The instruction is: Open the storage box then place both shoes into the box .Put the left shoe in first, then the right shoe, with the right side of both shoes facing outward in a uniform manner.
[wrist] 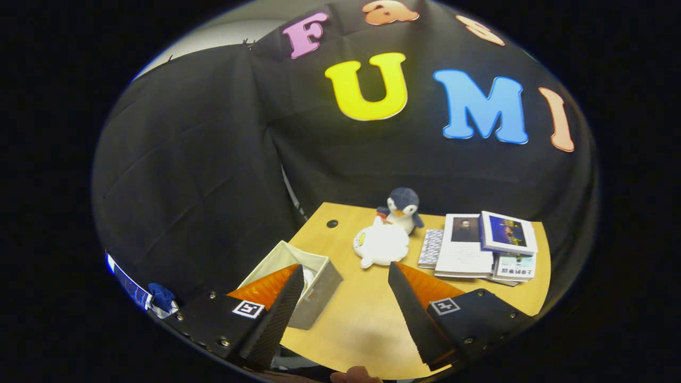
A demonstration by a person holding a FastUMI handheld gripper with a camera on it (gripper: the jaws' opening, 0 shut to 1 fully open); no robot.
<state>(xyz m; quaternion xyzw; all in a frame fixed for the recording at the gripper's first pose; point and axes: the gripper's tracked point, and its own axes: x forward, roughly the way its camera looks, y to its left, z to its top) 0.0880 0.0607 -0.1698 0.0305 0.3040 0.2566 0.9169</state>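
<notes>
Gripper [346, 276] wide open, holding nothing, above the table [367, 324]; storage box [314, 282] at ten o'clock appears lidless; judged step: locating the left shoe next.

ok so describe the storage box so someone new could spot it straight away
On the light wooden table, look to the corner nearest the open tongs, partly behind one of the fingers. The pale grey fabric storage box sits there, open-topped and square-sided, unlike the white plush toy beyond it.
</notes>
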